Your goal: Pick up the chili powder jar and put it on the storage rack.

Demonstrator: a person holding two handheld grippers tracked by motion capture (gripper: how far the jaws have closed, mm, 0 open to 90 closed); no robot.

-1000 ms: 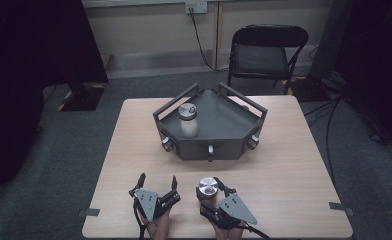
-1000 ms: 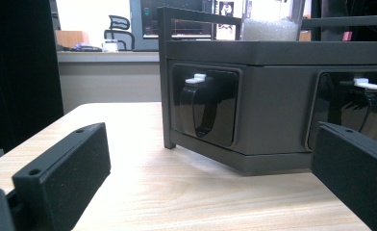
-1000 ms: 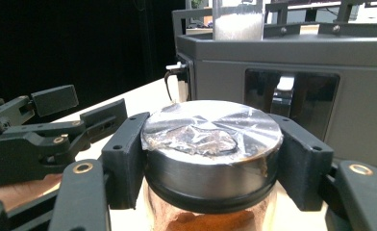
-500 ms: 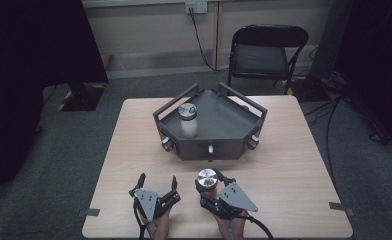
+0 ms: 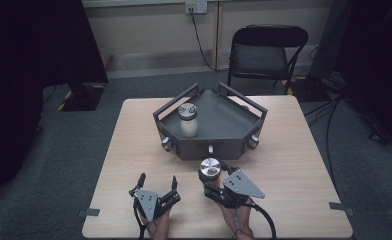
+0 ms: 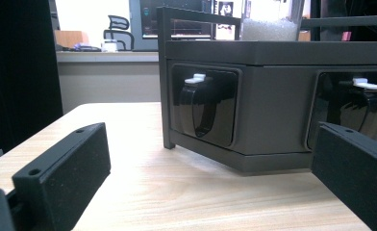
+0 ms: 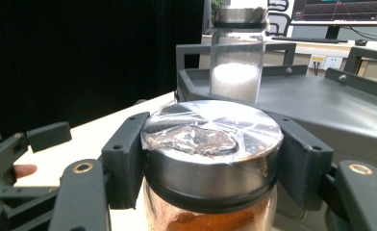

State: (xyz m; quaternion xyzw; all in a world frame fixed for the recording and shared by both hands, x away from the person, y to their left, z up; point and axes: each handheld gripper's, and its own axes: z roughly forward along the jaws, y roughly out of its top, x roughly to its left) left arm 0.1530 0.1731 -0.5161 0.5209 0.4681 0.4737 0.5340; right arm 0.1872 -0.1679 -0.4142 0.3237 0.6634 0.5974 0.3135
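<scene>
Two jars in play, biggest item first: counter [image 5: 134, 150] was light wood, bare along the left and right sides. Dark grey tray [image 5: 229, 125] sat on it toward the far middle, angular, raised rails round the rim, latches on the near wall; left gripper view looked straight at that near wall [image 6: 273, 110] with two black latches with white tabs. Inside tray, left part, stood upright jar of white granules [image 5: 188, 120], metal lid on; in right gripper view it rose behind the held jar [image 7: 238, 57], well apart from it. Right hand-held gripper [image 5: 210, 176] was just in front of the tray's near wall, clamped on spice jar [image 5: 210, 169]: right gripper view showed both black pads pressed against the sides of its metal lid [image 7: 210, 144], lid top covered in crinkled clear film, orange-brown powder visible below the lid. Spice jar upright, near the tray but not inside it; couldn't tell whether its base cleared the counter. Left hand-held gripper [image 5: 158, 181] was near the front edge, left of the right one, jaws apart, nothing between them, pointing toward the tray. Left gripper view showed both its pads low over the counter.
</scene>
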